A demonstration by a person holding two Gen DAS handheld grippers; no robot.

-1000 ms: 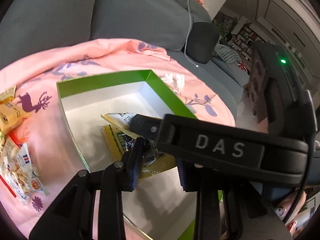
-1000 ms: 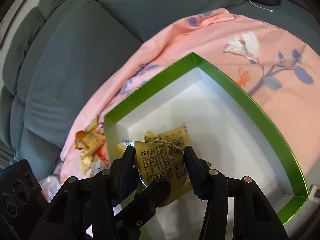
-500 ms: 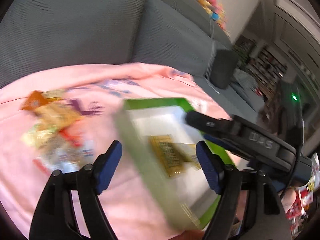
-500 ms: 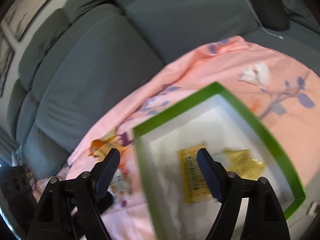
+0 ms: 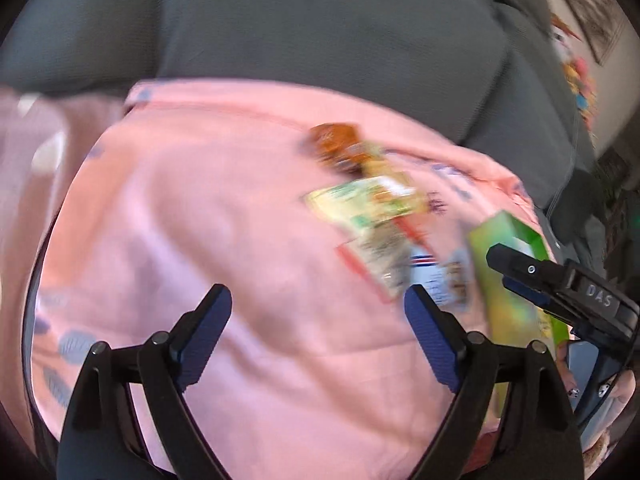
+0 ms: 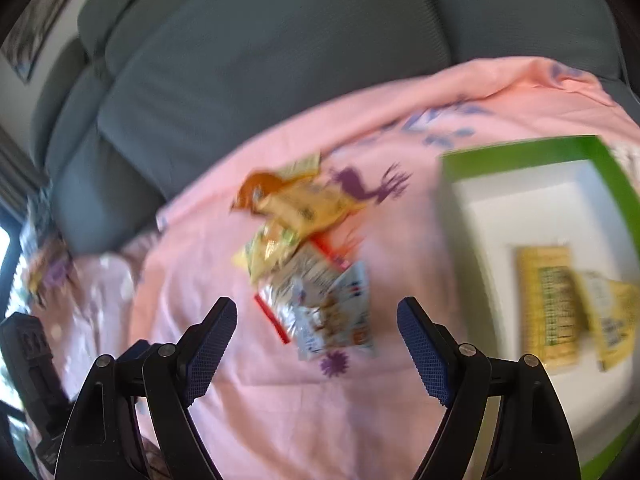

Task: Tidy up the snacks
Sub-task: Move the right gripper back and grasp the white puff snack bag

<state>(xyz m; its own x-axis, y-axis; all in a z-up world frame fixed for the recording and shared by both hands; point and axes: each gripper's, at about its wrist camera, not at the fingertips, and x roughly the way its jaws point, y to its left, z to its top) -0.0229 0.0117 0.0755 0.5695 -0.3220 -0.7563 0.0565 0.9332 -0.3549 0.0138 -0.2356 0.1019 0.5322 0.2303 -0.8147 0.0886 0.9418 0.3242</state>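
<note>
A blurred pile of snack packets lies on the pink cloth (image 6: 192, 272): an orange one (image 6: 258, 188), yellow ones (image 6: 308, 208) and a silver-white one (image 6: 332, 312). To its right stands the green-rimmed white box (image 6: 520, 152) with two yellow packets (image 6: 548, 300) flat inside. My right gripper (image 6: 317, 306) hovers open over the near end of the pile, nothing held. My left gripper (image 5: 316, 296) is over bare cloth left of the pile (image 5: 372, 200), its jaws opening and empty. The box (image 5: 500, 240) and the right gripper's finger (image 5: 560, 284) show at the right of the left wrist view.
The grey sofa backrest (image 6: 260, 60) rises behind the cloth. A black device (image 6: 24, 360) sits at the lower left of the right wrist view. A hand (image 5: 624, 392) shows at the lower right of the left wrist view. Bare pink cloth (image 5: 180, 220) stretches left of the pile.
Both grippers let go of yellow packets in the box, opened wide, and swung left, away from the box, toward the snack pile. The two packets stay in the box.
</note>
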